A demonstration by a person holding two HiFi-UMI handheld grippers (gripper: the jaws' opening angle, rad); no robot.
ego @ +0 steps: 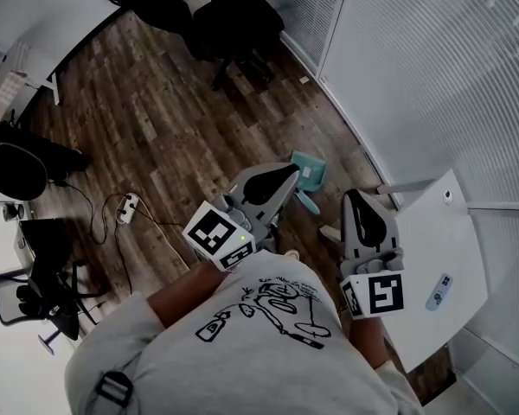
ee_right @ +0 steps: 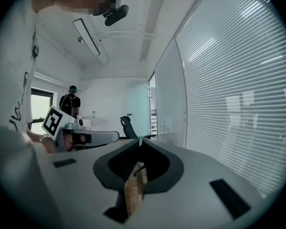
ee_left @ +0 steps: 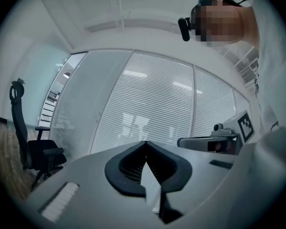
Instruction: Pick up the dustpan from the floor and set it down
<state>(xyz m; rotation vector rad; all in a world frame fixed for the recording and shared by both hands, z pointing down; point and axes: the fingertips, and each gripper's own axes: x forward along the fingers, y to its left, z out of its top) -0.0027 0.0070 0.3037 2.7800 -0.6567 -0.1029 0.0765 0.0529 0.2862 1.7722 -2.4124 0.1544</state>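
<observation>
A teal dustpan [ego: 311, 169] lies on the wood floor near the glass wall, its handle [ego: 308, 202] pointing toward me; part of it is hidden behind my left gripper. My left gripper [ego: 292, 171] hovers just left of it, held level, jaws together and empty [ee_left: 145, 143]. To the right of the dustpan, over the table corner, my right gripper [ego: 353, 197] is likewise shut with nothing in it [ee_right: 138, 141]. Neither gripper view shows the dustpan; both look toward the blinds.
A white table [ego: 432, 232] with a remote [ego: 439, 292] stands at the right against the blinds. Black office chairs [ego: 233, 24] are at the far end. A power strip [ego: 128, 206] with cables lies at left. A person [ee_right: 71, 101] stands far off.
</observation>
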